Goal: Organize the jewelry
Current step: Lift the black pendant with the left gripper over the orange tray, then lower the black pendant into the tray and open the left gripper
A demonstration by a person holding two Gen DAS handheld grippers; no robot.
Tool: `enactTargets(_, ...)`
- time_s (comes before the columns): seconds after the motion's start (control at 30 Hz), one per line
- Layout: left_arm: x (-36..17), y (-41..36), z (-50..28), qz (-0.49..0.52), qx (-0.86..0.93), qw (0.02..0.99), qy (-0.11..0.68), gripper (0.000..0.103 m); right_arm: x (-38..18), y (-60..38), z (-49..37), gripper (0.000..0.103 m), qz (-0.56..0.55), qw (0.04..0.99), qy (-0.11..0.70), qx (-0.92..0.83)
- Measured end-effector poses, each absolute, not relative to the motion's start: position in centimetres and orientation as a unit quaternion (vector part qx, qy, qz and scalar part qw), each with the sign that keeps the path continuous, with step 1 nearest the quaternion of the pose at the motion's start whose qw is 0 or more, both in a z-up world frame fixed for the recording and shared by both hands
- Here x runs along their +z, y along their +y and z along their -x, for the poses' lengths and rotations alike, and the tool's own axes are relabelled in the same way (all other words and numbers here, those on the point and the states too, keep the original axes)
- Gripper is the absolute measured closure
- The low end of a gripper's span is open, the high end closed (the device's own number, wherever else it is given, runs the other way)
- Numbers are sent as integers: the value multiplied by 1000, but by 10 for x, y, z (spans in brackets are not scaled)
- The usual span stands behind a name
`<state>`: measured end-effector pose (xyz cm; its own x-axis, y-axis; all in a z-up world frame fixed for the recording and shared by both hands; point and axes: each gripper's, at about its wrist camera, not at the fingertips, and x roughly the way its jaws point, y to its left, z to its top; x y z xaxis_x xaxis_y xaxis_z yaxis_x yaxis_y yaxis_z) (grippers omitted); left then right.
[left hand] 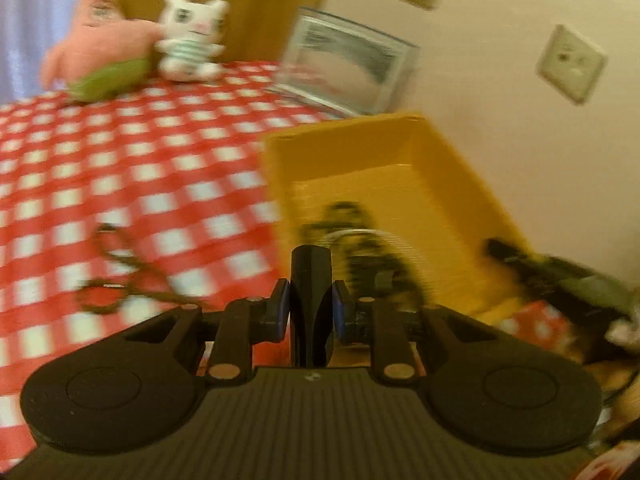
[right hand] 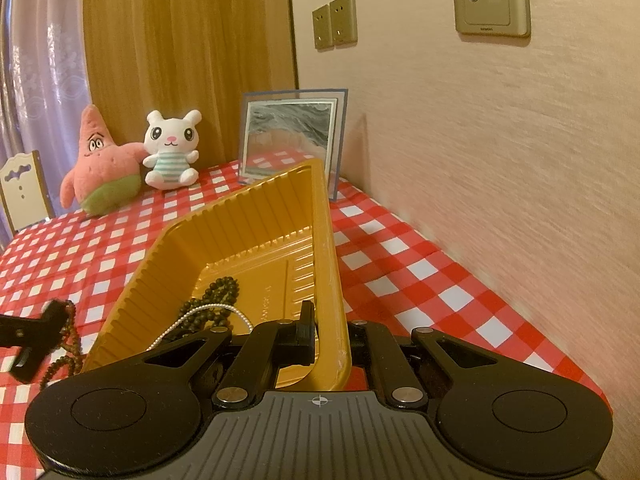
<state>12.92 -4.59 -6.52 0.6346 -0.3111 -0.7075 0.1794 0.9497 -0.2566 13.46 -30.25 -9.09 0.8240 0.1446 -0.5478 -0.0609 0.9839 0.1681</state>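
A yellow plastic tray [right hand: 240,240] is tilted up on the checked cloth; my right gripper [right hand: 326,336] is shut on its near right rim. Inside lie a dark bead necklace [right hand: 218,294] and a thin pearl chain [right hand: 208,312]. In the blurred left wrist view the tray [left hand: 400,152] is ahead on the right with the dark beads [left hand: 352,224] and pearl chain [left hand: 376,236] in it. My left gripper [left hand: 311,280] is shut with nothing visible between its fingers, at the tray's near left edge. A brown bead necklace [left hand: 120,276] lies on the cloth to its left; it also shows in the right wrist view [right hand: 66,344].
A pink starfish plush [right hand: 100,168] and a white bunny plush [right hand: 170,148] sit at the back of the table. A framed picture [right hand: 292,136] leans against the wall [right hand: 500,140] on the right. A small chair back [right hand: 24,188] stands at far left.
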Motion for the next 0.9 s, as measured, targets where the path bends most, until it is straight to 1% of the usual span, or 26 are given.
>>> enactTargets(0.2, -70, -87, -143, 115, -200, 878, 419, 84, -88, -299, -132, 97, -69, 953, 289, 55)
enactTargets(0.4, -84, -109, -153, 117, -214, 866, 437, 84, -88, -299, -132, 97, -69, 953, 289, 56)
enactTargets(0.63, -95, -113, -155, 115, -208, 863, 446, 85, -88, -299, -131, 97, -69, 953, 289, 56)
enactTargets(0.9, -71, -79, -142, 143, -182, 880, 415, 84, -88, -299, -131, 97, -69, 953, 289, 56)
